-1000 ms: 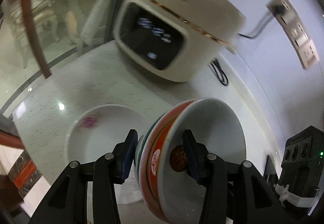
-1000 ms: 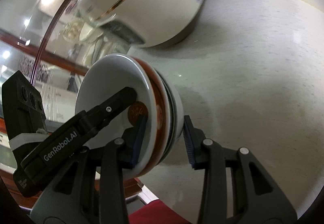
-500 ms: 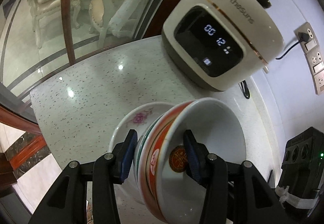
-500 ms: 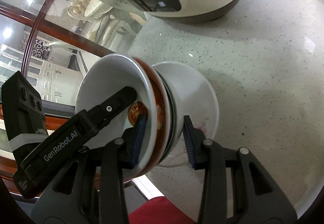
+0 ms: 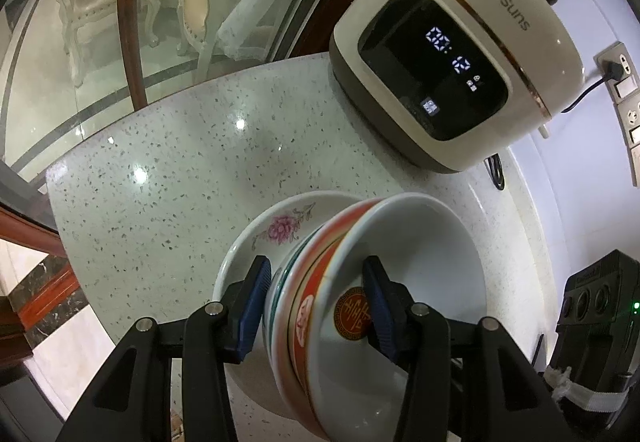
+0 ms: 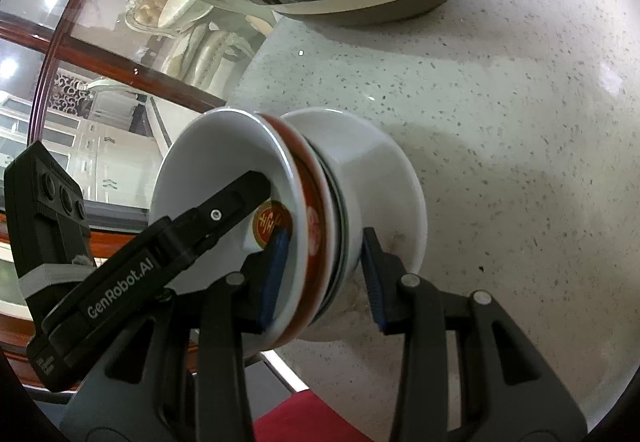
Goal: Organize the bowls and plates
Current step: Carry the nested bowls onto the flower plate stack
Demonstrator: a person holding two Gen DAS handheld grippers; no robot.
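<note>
Both grippers hold one nested stack of bowls (image 5: 384, 282) by opposite rims: white inside, red and green bands outside, a red round emblem within. My left gripper (image 5: 320, 306) is shut on the stack's rim. My right gripper (image 6: 324, 274) is shut on the opposite rim of the stack (image 6: 280, 210). The stack hangs just over a white flower plate (image 5: 276, 234) lying on the speckled counter; the plate also shows in the right wrist view (image 6: 384, 170). I cannot tell if the stack touches the plate.
A cream rice cooker (image 5: 452, 54) with a lit display stands at the back of the counter (image 5: 168, 178), its cord running to a wall socket (image 5: 616, 70). The counter edge curves at left beside a glass partition (image 5: 80, 42).
Both grippers carried the bowl stack back from the rice cooker and over the flower plate, which now lies right beneath it. Both grips stayed shut.
</note>
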